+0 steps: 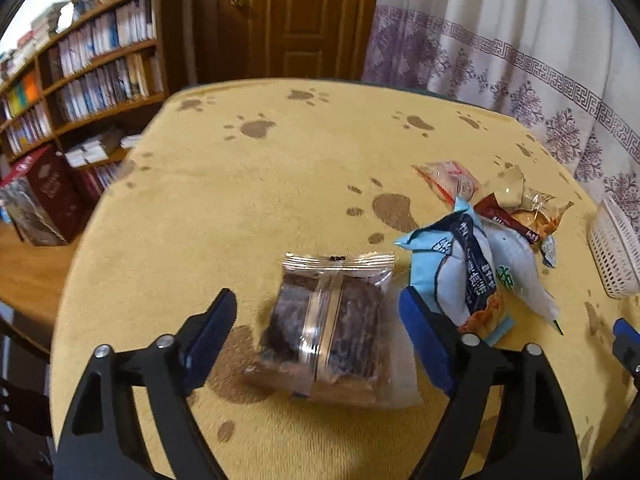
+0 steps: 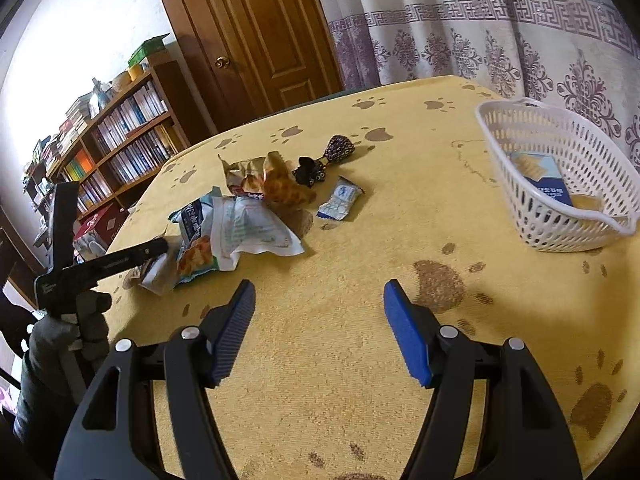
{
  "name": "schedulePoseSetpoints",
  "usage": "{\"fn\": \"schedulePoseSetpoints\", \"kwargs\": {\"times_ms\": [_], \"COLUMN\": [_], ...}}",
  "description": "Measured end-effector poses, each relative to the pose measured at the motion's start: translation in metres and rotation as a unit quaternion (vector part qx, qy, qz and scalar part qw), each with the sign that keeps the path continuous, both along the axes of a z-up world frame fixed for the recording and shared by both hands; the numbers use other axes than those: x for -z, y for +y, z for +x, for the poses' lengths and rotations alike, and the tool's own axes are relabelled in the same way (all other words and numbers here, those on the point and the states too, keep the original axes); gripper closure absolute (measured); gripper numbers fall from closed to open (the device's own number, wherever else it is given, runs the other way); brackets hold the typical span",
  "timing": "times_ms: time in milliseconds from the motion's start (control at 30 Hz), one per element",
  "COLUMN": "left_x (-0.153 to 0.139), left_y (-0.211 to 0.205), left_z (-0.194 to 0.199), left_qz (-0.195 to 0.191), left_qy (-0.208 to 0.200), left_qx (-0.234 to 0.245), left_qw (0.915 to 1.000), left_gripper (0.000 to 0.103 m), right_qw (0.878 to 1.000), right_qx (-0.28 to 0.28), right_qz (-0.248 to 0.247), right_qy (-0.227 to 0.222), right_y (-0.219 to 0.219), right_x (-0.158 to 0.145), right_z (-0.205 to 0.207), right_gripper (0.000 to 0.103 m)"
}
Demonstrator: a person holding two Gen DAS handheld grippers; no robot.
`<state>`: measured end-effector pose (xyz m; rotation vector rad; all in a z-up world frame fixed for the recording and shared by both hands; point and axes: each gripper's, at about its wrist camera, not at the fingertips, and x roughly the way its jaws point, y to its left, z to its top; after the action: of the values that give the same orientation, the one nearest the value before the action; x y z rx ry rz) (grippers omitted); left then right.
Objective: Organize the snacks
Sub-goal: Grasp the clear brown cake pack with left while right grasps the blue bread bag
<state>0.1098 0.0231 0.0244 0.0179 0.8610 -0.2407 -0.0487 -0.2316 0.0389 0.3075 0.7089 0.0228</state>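
Clear-wrapped brown cake (image 1: 328,332): lying flat on the yellow paw-print cloth (image 1: 256,184) of the bench, at the near left of the snack pile; set apart enough to be taken alone.
Left hand-held gripper (image 1: 320,336): pointed down over the cake, blue pads (image 1: 212,332) apart on either side, no pad pressing yet; seemingly lined up to pinch the packet across its width.
Right hand-held gripper (image 2: 320,328): pads apart over bare cloth, nothing between; apparently waiting clear of the left one's work.
Snack pile (image 2: 240,220): crumpled packets heaped mid-bench, a small blue-white sachet (image 2: 340,204) just to the right.
White mesh basket (image 2: 560,224): far right, well apart from the pile, already holding a blue box (image 2: 548,184); likely the collecting place.
Stage: sorting under way, most still loose.
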Motion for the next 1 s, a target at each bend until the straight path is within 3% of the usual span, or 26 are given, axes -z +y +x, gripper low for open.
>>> {"fn": "schedulePoseSetpoints", "kwargs": {"times_ms": [100, 167, 267, 733, 833, 1000], "left_x": [0.003, 0.003, 0.002, -0.027, -0.031, -0.032], "left_y": [0.008, 0.012, 0.014, 0.033, 0.035, 0.04], "left_z": [0.004, 0.005, 0.002, -0.023, -0.025, -0.026], "left_qz": [-0.045, -0.067, -0.077, -0.073, -0.064, -0.07], "left_qy": [0.015, 0.019, 0.019, -0.043, -0.056, -0.058], "left_qx": [0.008, 0.01, 0.008, -0.039, -0.047, -0.052], "left_qw": [0.9988, 0.9975, 0.9968, 0.9956, 0.9953, 0.9945], "left_gripper": [0.031, 0.042, 0.047, 0.049, 0.049, 0.049], "right_qw": [1.0, 1.0, 1.0, 0.986, 0.984, 0.988], "right_qx": [-0.005, -0.011, -0.029, -0.162, -0.169, -0.148], "right_qz": [-0.001, -0.001, -0.003, 0.04, 0.045, 0.002], "right_qy": [0.002, 0.003, 0.003, 0.019, 0.033, 0.03], "right_y": [0.004, 0.009, 0.021, 0.102, 0.113, 0.124], "right_x": [0.0, 0.0, -0.002, -0.004, 0.003, 0.008], "right_z": [0.002, 0.005, 0.01, 0.071, 0.092, 0.119], "right_gripper": [0.035, 0.035, 0.035, 0.035, 0.035, 0.035]}}
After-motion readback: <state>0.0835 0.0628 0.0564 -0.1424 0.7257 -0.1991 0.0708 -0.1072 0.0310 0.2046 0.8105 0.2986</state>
